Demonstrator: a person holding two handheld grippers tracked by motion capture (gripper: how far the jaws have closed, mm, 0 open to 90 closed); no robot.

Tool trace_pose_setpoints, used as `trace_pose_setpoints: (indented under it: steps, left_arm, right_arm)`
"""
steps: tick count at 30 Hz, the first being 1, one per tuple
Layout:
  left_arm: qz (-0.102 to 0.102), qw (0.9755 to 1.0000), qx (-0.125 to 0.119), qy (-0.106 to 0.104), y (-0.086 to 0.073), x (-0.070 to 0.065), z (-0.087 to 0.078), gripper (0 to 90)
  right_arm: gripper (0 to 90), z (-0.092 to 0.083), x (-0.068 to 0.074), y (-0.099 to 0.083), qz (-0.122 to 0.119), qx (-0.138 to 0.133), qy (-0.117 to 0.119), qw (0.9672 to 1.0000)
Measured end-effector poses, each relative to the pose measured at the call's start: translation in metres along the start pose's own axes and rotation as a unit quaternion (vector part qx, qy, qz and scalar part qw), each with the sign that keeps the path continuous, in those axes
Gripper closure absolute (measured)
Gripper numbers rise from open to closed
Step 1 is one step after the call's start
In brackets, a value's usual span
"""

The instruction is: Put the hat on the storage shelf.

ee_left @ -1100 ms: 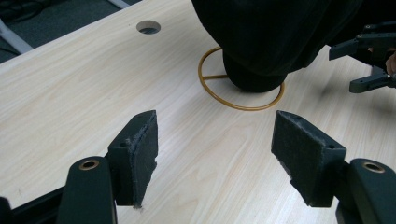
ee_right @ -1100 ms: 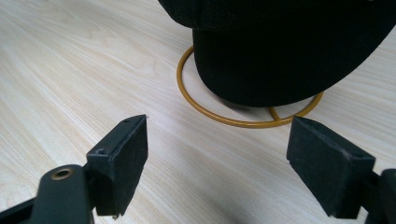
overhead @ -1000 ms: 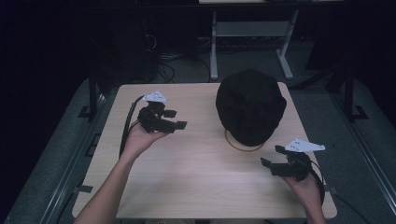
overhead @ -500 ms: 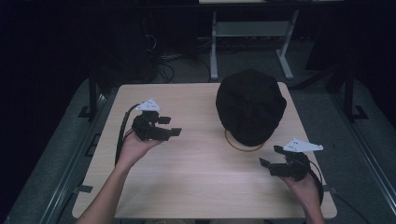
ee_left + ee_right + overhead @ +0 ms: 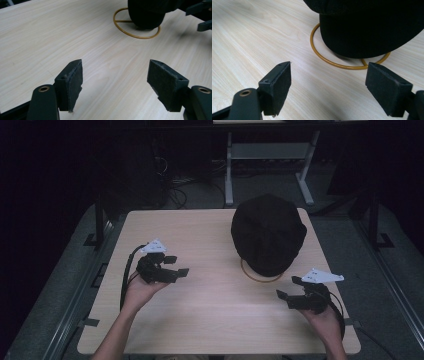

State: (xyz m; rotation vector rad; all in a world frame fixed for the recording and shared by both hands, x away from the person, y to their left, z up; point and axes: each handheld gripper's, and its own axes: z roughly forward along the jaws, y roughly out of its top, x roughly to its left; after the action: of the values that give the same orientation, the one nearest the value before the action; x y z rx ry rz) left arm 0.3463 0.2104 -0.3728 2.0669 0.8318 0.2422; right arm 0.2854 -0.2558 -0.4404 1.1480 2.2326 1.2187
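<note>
Hat (image 5: 268,234) upright on wire stand (image 5: 260,276) (brim toward person), no long axis

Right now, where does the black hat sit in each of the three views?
High view: black hat at the table's far right.
Left gripper view: top edge, right of centre.
Right gripper view: upper right.
Shared landmark: the gold wire ring showing under the hat.

Black grippers (image 5: 170,270), grey plates, black cables (bare forearms).
</note>
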Motion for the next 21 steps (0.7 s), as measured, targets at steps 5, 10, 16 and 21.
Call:
trace_pose_setpoints:
  steps: [5,10,16,21]
  left_arm:
    - [0.000,1.0000,-0.006,0.002,-0.011,-0.005,-0.003,27.8]
    - [0.004,1.0000,-0.002,0.009,-0.023,-0.011,-0.005,27.6]
    - [0.013,0.9997,0.001,0.020,-0.034,-0.020,-0.010,27.6]
    - [0.012,0.9996,-0.003,0.025,-0.046,-0.024,-0.016,27.6]
  right_arm:
    - [20.1,0.000,0.001,0.000,0.000,0.001,0.002,1.0000]
    - [20.1,-0.001,0.000,0.001,-0.001,-0.004,0.003,1.0000]
    - [20.7,-0.001,0.001,0.001,0.001,-0.003,0.008,1.0000]
    - [21.1,-0.002,0.001,0.000,-0.003,-0.002,0.013,0.9999]
